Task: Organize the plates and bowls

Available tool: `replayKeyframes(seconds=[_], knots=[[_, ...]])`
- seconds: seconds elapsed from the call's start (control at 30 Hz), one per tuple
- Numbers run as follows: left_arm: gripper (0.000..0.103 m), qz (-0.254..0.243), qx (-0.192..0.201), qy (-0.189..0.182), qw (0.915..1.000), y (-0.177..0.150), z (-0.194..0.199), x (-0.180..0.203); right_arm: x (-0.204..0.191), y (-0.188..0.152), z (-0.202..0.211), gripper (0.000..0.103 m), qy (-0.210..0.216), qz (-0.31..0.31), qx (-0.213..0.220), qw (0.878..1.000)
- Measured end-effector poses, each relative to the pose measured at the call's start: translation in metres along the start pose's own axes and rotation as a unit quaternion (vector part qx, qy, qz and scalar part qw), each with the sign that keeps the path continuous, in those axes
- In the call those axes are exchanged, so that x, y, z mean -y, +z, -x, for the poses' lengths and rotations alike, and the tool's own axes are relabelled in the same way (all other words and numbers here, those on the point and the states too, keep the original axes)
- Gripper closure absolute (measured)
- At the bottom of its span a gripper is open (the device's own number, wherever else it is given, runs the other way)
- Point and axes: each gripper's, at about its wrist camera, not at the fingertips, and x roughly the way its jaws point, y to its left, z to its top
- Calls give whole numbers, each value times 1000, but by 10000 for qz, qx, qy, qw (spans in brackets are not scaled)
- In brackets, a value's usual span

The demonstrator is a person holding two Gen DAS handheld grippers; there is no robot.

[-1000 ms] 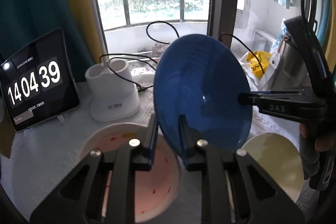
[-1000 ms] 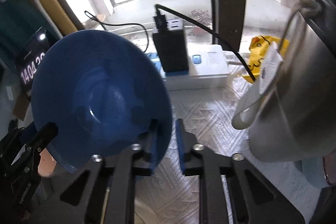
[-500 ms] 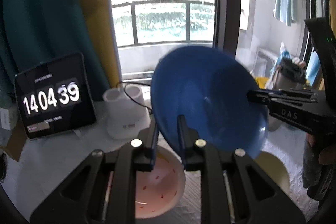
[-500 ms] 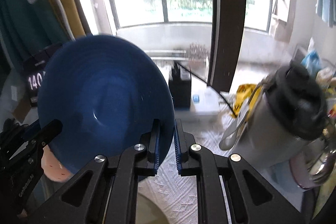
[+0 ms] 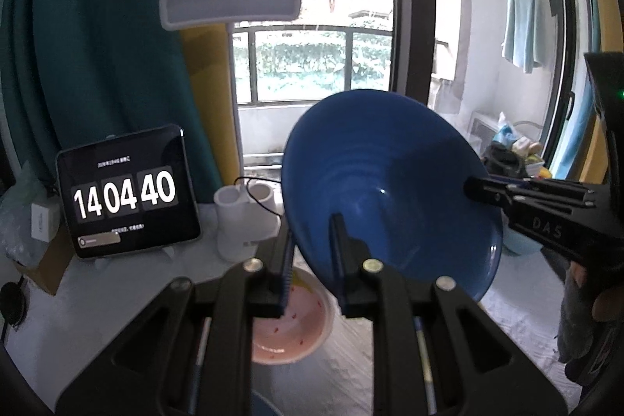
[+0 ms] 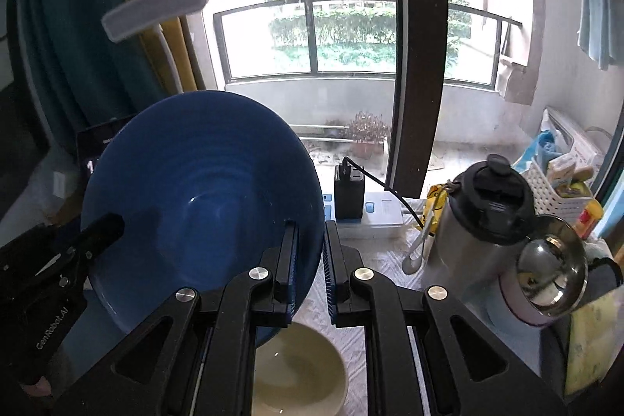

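Blue plate: one, tilted, held in the air above the table.
Left gripper: clamped on the plate's near rim.
Right gripper: clamped on the opposite rim.
Bowls: two on the table, one pink bowl, one cream bowl.
Left view only: tablet clock, white holder.
Right view only: steel flask, power strip.
Surface: white tablecloth.
Room: window with balcony railing, teal curtain.
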Motion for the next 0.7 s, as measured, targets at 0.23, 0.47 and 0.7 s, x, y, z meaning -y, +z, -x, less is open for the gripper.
replayKeyframes(seconds=[0.23,0.47,0.7], knots=[[85,48,-38,-110,9999,-8,30,1,-5,-11,33,90,-16,-44,94,9999],[85,63,-75,-164,9998,-25,59,4,-5,-34,63,90,88,-207,134,9997],[85,151,-247,-212,9994,-47,74,7,-9,-58,90,90,151,-298,188,9993]])
